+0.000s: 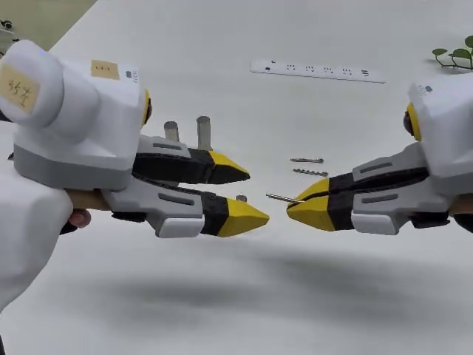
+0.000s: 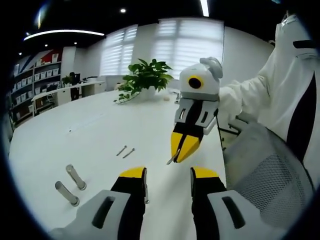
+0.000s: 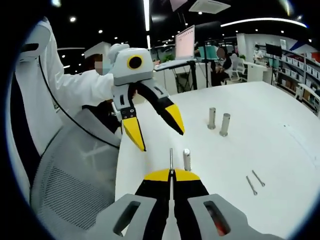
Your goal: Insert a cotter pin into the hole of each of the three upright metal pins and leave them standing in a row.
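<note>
Right gripper view: your right tongs (image 3: 171, 172) are clamped on a cotter pin (image 3: 170, 159), tip poking forward, lined up toward the nearest metal pin (image 3: 187, 160) standing on the desk (image 3: 280, 150). Your left tongs (image 3: 161, 139) hang wide open near it, probably to steady it.

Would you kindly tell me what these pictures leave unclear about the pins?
- Head view: the left tongs hide the bases of two metal pins and nearly all of the third pin.
- All views: the pins' holes are too small to see.
- Right gripper view: the cotter pin in the right tongs is thin, and its gripped end is hidden between the jaws.
</note>
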Motion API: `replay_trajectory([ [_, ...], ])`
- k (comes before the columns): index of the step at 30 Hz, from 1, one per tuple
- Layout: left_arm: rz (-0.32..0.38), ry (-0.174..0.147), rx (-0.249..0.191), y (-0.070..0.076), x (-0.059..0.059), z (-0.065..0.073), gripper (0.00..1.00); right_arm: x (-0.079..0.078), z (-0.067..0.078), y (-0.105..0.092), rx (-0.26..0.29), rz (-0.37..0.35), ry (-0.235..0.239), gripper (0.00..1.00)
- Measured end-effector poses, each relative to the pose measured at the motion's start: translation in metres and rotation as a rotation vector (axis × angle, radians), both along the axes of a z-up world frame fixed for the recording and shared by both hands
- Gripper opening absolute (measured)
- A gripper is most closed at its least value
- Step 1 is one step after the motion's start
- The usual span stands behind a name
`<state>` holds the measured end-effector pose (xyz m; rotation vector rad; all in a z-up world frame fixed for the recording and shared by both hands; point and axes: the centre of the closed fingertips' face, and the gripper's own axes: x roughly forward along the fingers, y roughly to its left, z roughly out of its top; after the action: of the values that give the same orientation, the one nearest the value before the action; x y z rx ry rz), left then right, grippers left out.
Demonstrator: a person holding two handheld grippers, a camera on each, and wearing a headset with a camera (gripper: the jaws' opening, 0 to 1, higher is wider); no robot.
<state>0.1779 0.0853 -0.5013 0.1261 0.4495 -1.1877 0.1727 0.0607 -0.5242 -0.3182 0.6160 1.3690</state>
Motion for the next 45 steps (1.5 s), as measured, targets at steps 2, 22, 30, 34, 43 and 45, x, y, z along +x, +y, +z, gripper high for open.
replay_trajectory([
  [2,0.013,0.006,0.015,0.004,0.006,-0.005,0.34,0.004,-0.004,0.0,-0.016,-0.003,-0.013,0.0],
  [22,-0.027,0.023,0.126,0.013,0.024,-0.043,0.23,0.019,-0.033,0.008,-0.131,0.025,-0.069,0.0],
  [30,-0.044,0.027,0.149,0.012,0.026,-0.054,0.21,0.02,-0.038,0.008,-0.153,0.041,-0.068,0.0],
  [34,-0.051,0.023,0.155,0.01,0.027,-0.056,0.19,0.022,-0.04,0.007,-0.156,0.043,-0.069,0.0],
  [43,-0.062,0.029,0.162,0.009,0.026,-0.06,0.06,0.025,-0.042,0.01,-0.161,0.05,-0.065,0.0],
  [45,-0.063,0.029,0.162,0.009,0.026,-0.06,0.06,0.025,-0.042,0.011,-0.162,0.056,-0.066,0.0],
])
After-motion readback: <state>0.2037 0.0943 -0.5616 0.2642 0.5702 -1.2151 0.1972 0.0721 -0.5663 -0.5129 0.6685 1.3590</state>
